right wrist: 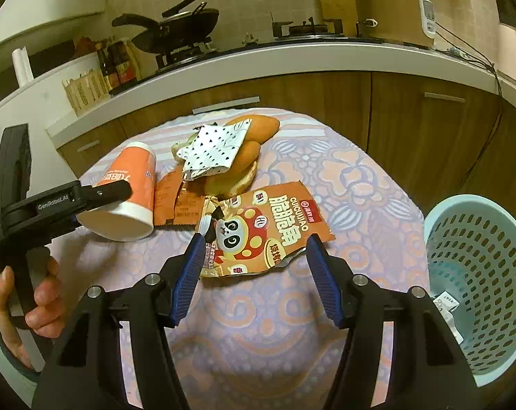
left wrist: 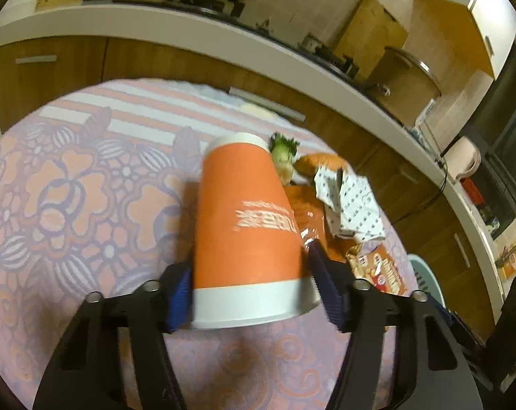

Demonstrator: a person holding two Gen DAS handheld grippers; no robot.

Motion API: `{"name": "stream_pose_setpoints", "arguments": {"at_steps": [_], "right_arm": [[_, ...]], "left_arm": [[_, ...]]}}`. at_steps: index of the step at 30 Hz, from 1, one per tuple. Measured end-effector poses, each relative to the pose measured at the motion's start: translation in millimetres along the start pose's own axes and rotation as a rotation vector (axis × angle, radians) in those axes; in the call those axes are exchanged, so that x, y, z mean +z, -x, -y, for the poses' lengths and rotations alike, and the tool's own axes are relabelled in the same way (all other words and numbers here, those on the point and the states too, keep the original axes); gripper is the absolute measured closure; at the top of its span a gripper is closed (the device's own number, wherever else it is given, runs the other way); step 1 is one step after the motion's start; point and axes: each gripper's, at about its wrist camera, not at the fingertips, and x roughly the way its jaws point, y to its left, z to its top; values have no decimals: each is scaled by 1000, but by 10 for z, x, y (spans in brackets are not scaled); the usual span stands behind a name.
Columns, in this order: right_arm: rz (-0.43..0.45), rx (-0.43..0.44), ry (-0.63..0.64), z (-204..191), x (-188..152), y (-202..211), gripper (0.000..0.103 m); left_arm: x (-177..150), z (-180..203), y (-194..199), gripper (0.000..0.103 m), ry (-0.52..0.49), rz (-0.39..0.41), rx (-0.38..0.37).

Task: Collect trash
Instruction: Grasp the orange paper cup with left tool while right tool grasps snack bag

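Observation:
My left gripper [left wrist: 249,273] is shut on an orange paper cup [left wrist: 244,229] with a white rim, held tilted just above the table; the cup also shows in the right wrist view [right wrist: 128,191]. My right gripper [right wrist: 253,256] is open, its jaws on either side of the near end of an orange snack bag [right wrist: 268,232] that lies flat on the table. Behind it lie a flat orange wrapper [right wrist: 176,201], a dotted white paper [right wrist: 213,150] and orange peel or bread pieces [right wrist: 254,126]. A vegetable stub [left wrist: 283,157] lies beyond the cup.
A light blue perforated basket [right wrist: 480,273] stands at the right of the table with some paper in it. The table has a pink floral cloth [right wrist: 326,171]. A kitchen counter [right wrist: 292,58] with stove, wok and pot runs behind.

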Motion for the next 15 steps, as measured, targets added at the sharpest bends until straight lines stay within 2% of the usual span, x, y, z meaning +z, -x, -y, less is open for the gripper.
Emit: {"name": "stream_pose_setpoints", "arguments": {"at_steps": [3,8,12,15], "right_arm": [[-3,-2,-10,22,-4,8,45],[-41,-6,-16,22,15,-51,45],[-63,-6,40,-175,42,-123,43],[-100,-16,78,-336,65,-250,40]], "left_arm": [[-1,-5,86,53,4,44,-2],[-49,-54,185,53,23,89,6],[-27,-63,265,53,23,136,41],[-17,-106,294,53,39,140,32]]}}
